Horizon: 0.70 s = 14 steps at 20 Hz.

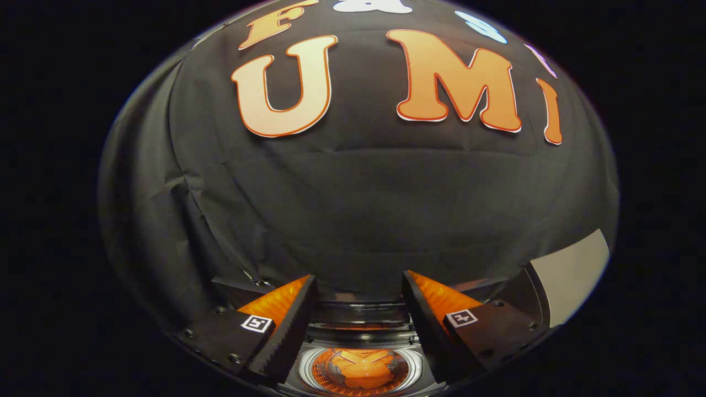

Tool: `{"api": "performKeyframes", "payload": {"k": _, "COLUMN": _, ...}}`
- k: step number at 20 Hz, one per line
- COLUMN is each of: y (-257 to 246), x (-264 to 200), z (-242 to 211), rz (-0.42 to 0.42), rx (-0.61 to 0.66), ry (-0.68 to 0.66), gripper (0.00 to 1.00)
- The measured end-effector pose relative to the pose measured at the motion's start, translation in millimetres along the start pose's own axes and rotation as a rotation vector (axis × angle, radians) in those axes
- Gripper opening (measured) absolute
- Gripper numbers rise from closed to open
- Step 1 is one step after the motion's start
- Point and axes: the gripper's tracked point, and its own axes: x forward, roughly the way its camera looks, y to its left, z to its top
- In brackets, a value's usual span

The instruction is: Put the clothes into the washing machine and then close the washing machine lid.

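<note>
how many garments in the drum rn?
1: an orange garment bundled in the washing machine drum, below the open jaws of the gripper. More could lie hidden underneath.

Dim booth; my light falls from above, brightest on the upper wall cloth (358, 182), fading to shadow low and left. Strong fisheye bending toward the rim. Glare on the washing machine (361, 368) drum ring. Focus fairly sharp, near fingers (287, 331) slightly soft.
</note>
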Motion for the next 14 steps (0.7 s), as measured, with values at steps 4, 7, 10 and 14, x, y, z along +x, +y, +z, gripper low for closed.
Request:
{"api": "performKeyframes", "payload": {"k": 4, "y": 2, "x": 7, "z": -2, "rz": -0.004, "rx": 0.031, "ry": -0.008, "gripper": 0.98}}
{"api": "performKeyframes", "payload": {"k": 7, "y": 1, "x": 3, "z": -1, "rz": -0.002, "rx": 0.037, "ry": -0.012, "gripper": 0.99}}
{"api": "performKeyframes", "payload": {"k": 10, "y": -1, "x": -9, "z": -9, "rz": 0.006, "rx": 0.026, "ry": -0.016, "gripper": 0.99}}
{"api": "performKeyframes", "payload": {"k": 14, "y": -1, "x": -35, "z": -27, "rz": 0.016, "rx": 0.023, "ry": -0.025, "gripper": 1.00}}
